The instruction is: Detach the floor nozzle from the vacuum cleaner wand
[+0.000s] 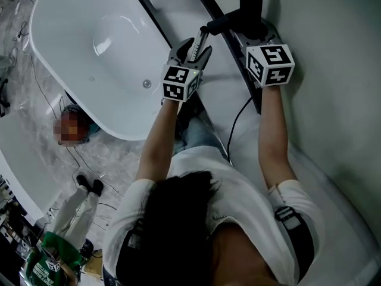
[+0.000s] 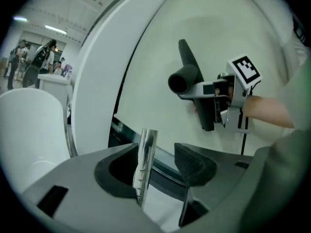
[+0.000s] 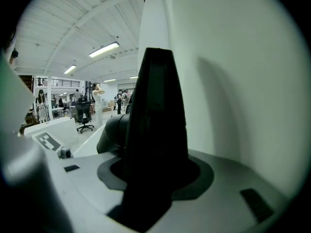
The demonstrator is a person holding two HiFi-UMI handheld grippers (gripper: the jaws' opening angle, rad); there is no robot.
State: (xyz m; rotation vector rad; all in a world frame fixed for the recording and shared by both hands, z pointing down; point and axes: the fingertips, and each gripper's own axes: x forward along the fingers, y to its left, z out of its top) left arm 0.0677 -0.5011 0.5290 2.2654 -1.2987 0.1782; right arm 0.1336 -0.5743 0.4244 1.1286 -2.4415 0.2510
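Beside the white bathtub point(image 1: 89, 46), the black floor nozzle point(image 3: 158, 106) stands against a pale wall point(image 3: 243, 72), clamped between the right gripper's point(image 3: 155, 174) jaws. The silver wand point(image 2: 146, 149) is apart from it, inside the left gripper's point(image 2: 158, 171) spread jaws, against one pad and clear of the other.

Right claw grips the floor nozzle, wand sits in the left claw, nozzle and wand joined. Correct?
No, they are apart. Left gripper view: the floor nozzle in the right claw has an empty neck; the wand sits separately in the open left claw.
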